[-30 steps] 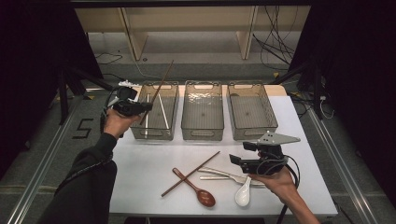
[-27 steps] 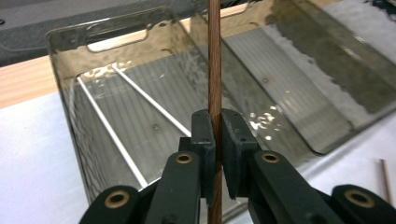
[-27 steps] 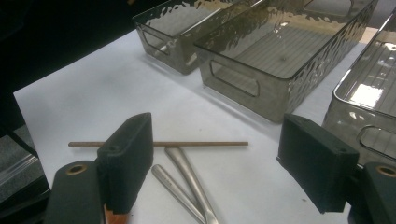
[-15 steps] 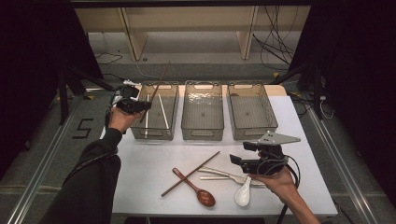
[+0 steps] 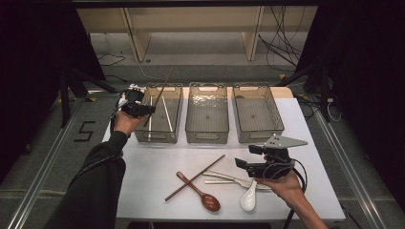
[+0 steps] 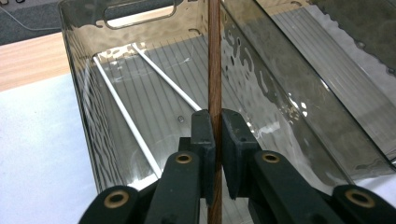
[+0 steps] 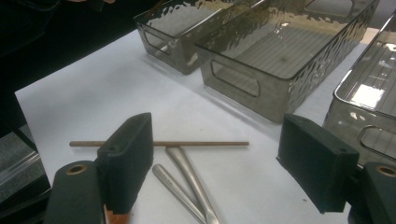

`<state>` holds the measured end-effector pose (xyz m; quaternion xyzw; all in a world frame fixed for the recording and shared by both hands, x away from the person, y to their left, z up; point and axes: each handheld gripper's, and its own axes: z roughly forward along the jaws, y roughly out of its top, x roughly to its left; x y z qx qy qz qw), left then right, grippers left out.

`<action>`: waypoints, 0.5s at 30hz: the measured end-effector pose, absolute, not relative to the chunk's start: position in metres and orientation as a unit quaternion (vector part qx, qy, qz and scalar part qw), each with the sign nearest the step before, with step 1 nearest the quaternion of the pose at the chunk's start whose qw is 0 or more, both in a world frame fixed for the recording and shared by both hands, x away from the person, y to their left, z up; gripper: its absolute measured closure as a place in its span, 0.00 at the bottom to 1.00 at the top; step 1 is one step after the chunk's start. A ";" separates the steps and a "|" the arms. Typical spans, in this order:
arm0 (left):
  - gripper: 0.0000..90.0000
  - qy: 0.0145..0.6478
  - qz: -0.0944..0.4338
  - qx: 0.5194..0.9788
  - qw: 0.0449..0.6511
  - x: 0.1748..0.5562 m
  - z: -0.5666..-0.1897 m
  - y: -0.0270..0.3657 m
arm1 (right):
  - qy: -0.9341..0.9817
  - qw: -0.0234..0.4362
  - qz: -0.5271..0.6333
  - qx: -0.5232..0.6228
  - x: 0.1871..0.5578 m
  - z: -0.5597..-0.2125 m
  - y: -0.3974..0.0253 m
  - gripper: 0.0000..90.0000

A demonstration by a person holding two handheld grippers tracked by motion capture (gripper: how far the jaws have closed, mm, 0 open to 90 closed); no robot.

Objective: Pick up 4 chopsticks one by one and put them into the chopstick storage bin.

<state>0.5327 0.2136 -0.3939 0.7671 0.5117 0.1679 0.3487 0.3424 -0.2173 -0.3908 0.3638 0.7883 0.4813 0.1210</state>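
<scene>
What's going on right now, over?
Left gripper shut on brown chopstick over left bin. Right gripper open above cutlery. Nothing blocking.

Beyond the table we see a pale wooden shelf frame (image 5: 191, 19) standing on the grey floor (image 5: 200, 71), with black cables (image 5: 282, 45) trailing down beside its right upright. To the left of the table a white "5" (image 5: 86, 131) is marked on the floor, just beside a metal rail (image 5: 43, 176). Black stand legs (image 5: 71, 81) rise near it, against dark curtains (image 5: 33, 47)
</scene>
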 end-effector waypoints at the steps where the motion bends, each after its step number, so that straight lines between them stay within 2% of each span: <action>1: 0.93 0.513 0.167 0.766 0.349 0.533 -0.395 0.214 | 0.788 0.121 0.481 0.364 0.342 -0.391 -0.217 0.30; 14: 0.91 0.523 0.161 0.768 0.334 0.535 -0.410 0.215 | 0.789 0.120 0.481 0.364 0.342 -0.391 -0.217 0.30; 15: 0.88 0.524 0.162 0.766 0.335 0.535 -0.412 0.215 | 0.789 0.119 0.481 0.363 0.342 -0.391 -0.217 0.30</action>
